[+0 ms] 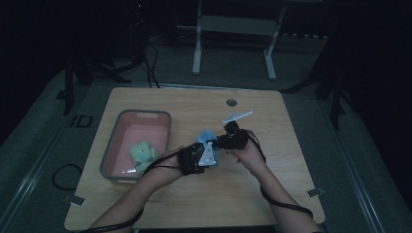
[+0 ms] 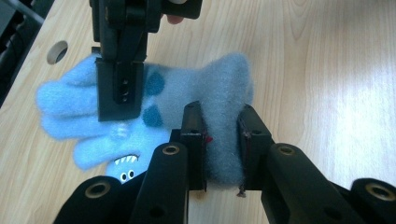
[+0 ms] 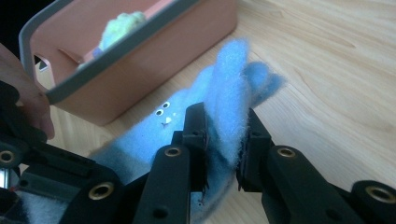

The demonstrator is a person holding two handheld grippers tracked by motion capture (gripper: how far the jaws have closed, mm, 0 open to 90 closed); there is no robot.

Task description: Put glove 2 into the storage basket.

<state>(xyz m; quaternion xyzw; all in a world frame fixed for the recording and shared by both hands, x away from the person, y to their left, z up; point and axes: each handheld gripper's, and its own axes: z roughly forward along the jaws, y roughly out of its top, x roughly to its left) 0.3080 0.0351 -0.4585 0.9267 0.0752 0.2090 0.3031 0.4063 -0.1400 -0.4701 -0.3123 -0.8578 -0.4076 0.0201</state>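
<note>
A fluffy light-blue glove (image 1: 206,135) with a cartoon face is held between both grippers above the middle of the wooden table (image 1: 252,194). In the left gripper view, my left gripper (image 2: 223,135) is shut on the glove's cuff (image 2: 224,93), and the right gripper (image 2: 119,93) clamps the glove's finger end from above. In the right gripper view, my right gripper (image 3: 226,135) is shut on the glove's blue fingers (image 3: 229,79), and the left gripper (image 3: 42,172) sits at lower left. From above, the left gripper (image 1: 206,145) and right gripper (image 1: 217,141) nearly meet.
A pink bin with a grey rim (image 1: 143,112) stands at the table's left and holds a green glove (image 1: 142,153); the bin wall (image 3: 154,60) is close behind the blue glove. A round hole (image 1: 231,102) lies near the far edge. White frame legs (image 1: 197,48) stand beyond the table.
</note>
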